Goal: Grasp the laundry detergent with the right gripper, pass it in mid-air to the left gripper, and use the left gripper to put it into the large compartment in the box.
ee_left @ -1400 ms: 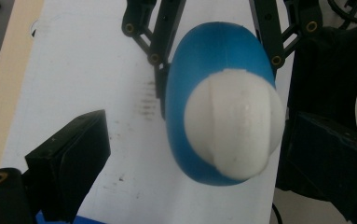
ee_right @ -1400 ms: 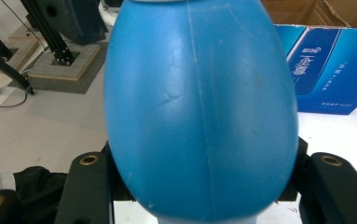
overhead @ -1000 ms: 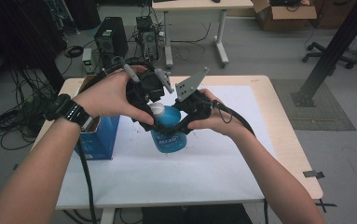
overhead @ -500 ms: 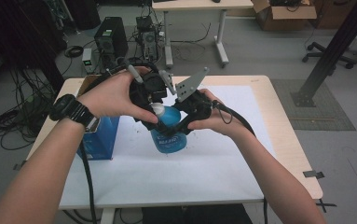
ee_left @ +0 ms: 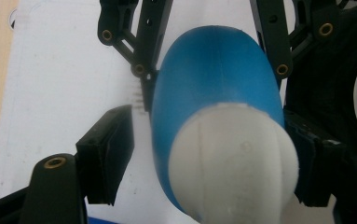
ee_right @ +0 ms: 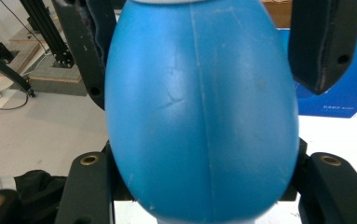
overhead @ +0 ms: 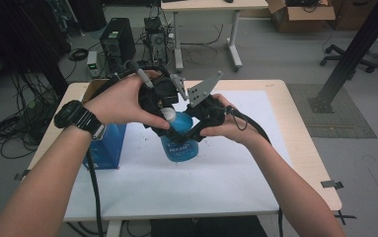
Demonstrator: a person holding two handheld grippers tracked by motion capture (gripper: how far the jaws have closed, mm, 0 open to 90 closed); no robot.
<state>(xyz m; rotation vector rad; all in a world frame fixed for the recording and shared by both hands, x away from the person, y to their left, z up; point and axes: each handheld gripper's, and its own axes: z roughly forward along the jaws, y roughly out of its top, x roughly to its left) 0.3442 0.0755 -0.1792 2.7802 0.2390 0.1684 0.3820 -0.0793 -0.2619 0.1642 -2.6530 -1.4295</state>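
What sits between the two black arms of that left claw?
The blue bottle's white cap, seen in the left gripper view. The left claw has just been closing; one pad still stands clear.

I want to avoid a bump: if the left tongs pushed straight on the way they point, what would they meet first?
Probably the right tongs, clamped on the blue bottle just beyond its white cap, which sits between the left tongs; depth is unclear.

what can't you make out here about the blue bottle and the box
- Label on the blue bottle: high view, print too small to read.
- Bottle's base: right gripper view, cut off by the bottom edge.
- White cap: left gripper view, blurred, cut off below.
- Blue box: high view, the left forearm hides much of it.
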